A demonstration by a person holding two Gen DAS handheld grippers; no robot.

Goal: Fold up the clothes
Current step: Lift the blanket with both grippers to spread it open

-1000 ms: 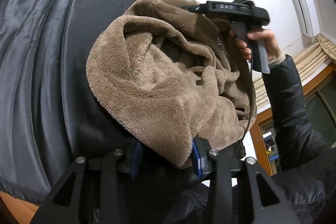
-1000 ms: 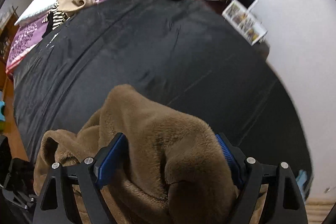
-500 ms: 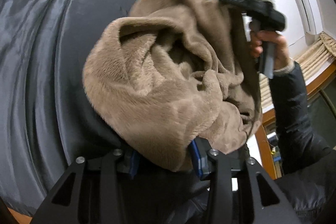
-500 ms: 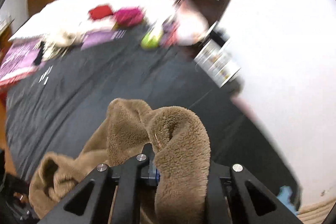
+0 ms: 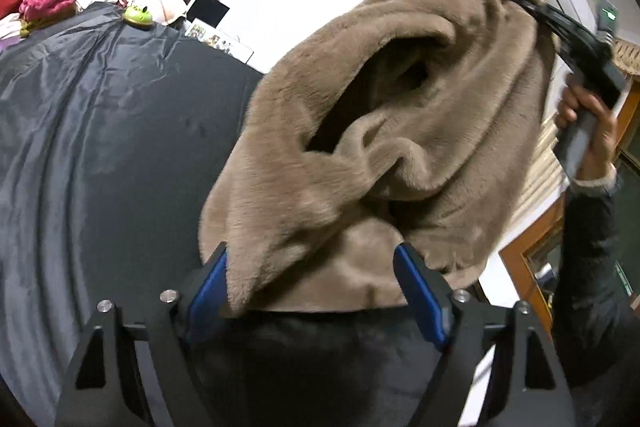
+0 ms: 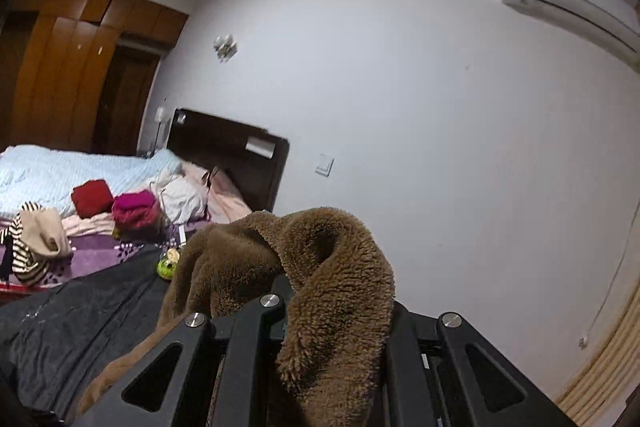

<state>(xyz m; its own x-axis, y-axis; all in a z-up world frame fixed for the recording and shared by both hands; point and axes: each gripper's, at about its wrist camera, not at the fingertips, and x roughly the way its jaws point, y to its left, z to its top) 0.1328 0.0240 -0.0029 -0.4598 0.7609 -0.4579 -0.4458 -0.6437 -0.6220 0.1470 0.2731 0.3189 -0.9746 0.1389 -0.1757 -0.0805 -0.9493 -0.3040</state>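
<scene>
The brown fleece garment (image 5: 392,131) is held aloft above the dark sheet (image 5: 100,147) on the bed. The right gripper (image 6: 320,323) is pinched on one edge. The left gripper (image 5: 316,283) jaws are spread around the lower hem; that hem could slip free and bunch up.

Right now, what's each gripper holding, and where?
The right gripper is shut on a bunched fold of the fuzzy brown fleece garment. The left gripper is open; the garment's lower edge lies between its fingers.
</scene>
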